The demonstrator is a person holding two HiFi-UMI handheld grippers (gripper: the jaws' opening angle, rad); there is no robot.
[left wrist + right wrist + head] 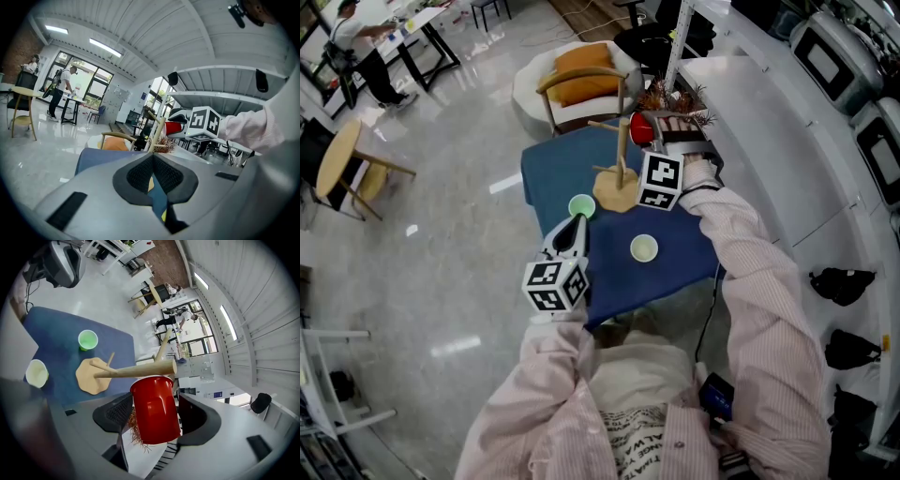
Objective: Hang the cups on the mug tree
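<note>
A wooden mug tree (622,155) stands at the far side of the blue-clothed table (558,164). My right gripper (649,145) is shut on a red cup (154,408), which fills the gap between its pads. The cup's rim sits just under the top end of the tree's trunk (136,371), and its handle is hidden. A green cup (582,206) and a pale yellow cup (644,248) stand upright on the cloth. My left gripper (575,223) hovers beside the green cup. Its pads meet at the tips (153,157) and hold nothing.
Behind the table stands a wooden chair with an orange cushion (581,80). A white counter (750,103) runs along the right, with dried plants (675,101) at its near end. A round wooden table (342,159) stands on the shiny floor at the left.
</note>
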